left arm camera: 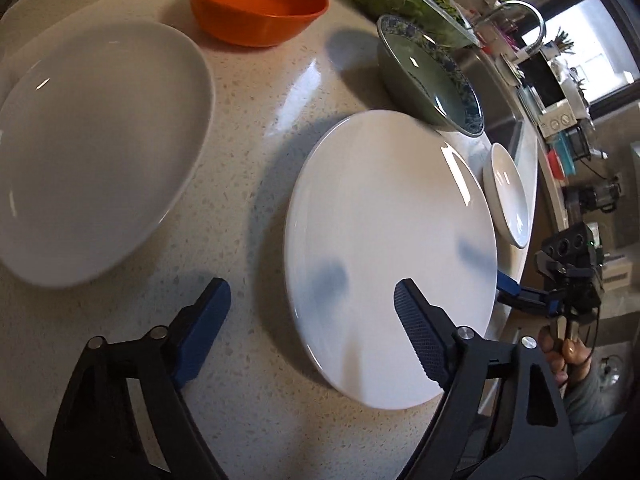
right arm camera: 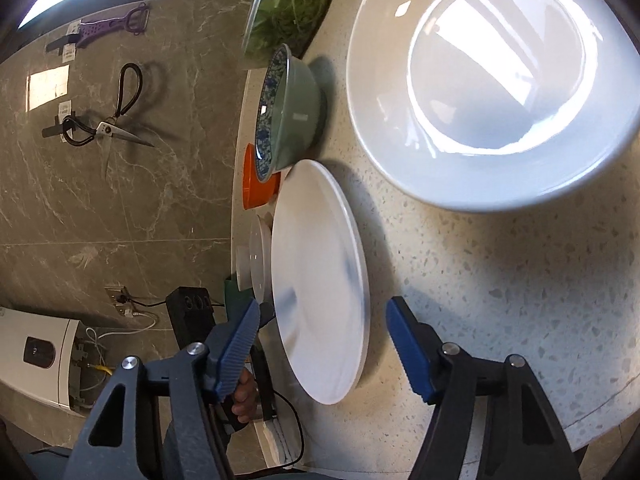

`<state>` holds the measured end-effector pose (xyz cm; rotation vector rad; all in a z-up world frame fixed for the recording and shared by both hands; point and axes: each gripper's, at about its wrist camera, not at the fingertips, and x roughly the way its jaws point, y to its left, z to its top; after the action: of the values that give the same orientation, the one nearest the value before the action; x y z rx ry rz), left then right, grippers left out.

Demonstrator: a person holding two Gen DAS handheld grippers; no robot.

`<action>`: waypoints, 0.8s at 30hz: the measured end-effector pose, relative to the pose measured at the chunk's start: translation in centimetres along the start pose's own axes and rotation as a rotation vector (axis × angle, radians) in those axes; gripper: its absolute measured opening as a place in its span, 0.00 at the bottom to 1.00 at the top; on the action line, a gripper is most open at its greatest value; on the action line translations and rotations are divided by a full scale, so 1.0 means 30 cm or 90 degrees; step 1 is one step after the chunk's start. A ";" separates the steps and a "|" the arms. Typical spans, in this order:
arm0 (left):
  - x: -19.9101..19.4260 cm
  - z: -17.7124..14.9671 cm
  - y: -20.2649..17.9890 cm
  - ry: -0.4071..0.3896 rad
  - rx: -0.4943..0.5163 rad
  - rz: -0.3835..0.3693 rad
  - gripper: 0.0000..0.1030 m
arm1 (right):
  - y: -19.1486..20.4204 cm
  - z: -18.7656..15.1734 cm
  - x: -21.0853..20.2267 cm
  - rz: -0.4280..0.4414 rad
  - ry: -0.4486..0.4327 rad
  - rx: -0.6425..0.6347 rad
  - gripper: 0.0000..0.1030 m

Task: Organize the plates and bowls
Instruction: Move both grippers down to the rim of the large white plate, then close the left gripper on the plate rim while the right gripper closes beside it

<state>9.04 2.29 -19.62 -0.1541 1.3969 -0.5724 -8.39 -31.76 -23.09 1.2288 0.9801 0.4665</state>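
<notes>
1. The left gripper [left arm camera: 308,312] hangs over the speckled desk [left arm camera: 248,128] with its jaws apart; its right blue pad overlaps the near rim of the flat white plate [left arm camera: 384,248], its left pad stands over bare desk beside that plate, and nothing is clamped.
2. The right gripper [right arm camera: 320,344] has its jaws apart and straddles the same flat white plate [right arm camera: 320,280] at the desk's edge; whether its pads touch the rim I cannot tell.
3. In the left wrist view the right gripper's [left arm camera: 508,290] blue fingertip sits at the plate's far-right rim, beside a small white dish [left arm camera: 508,196].
4. A large white plate [left arm camera: 92,148] lies apart to the left.
5. An orange bowl [left arm camera: 256,4] and a blue-patterned bowl [left arm camera: 428,76] stand farther back.
</notes>
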 end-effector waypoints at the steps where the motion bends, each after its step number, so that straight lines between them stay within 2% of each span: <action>1: 0.010 0.017 -0.003 0.006 0.005 -0.003 0.79 | -0.003 0.006 0.001 0.002 0.002 -0.002 0.62; 7: 0.026 0.086 -0.004 0.026 0.023 -0.029 0.77 | -0.019 0.036 -0.004 0.014 0.009 -0.004 0.53; 10: 0.035 0.096 -0.021 0.042 0.043 -0.034 0.52 | -0.020 0.045 0.002 0.002 0.017 -0.010 0.48; 11: 0.045 0.101 -0.027 0.049 0.047 -0.034 0.37 | -0.020 0.048 0.006 -0.004 0.021 -0.011 0.47; 12: 0.052 0.110 -0.032 0.052 0.051 -0.030 0.33 | -0.019 0.050 0.009 -0.006 0.022 -0.010 0.46; 19: 0.051 0.116 -0.005 0.070 0.033 -0.053 0.31 | -0.026 0.065 0.009 -0.021 0.014 0.004 0.42; 24: 0.029 0.094 0.015 0.074 0.038 -0.059 0.31 | 0.003 0.065 0.049 -0.046 0.041 -0.022 0.41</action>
<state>11.90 1.61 -20.06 -0.1393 1.4893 -0.7093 -6.00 -31.72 -23.50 1.1497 1.0640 0.4667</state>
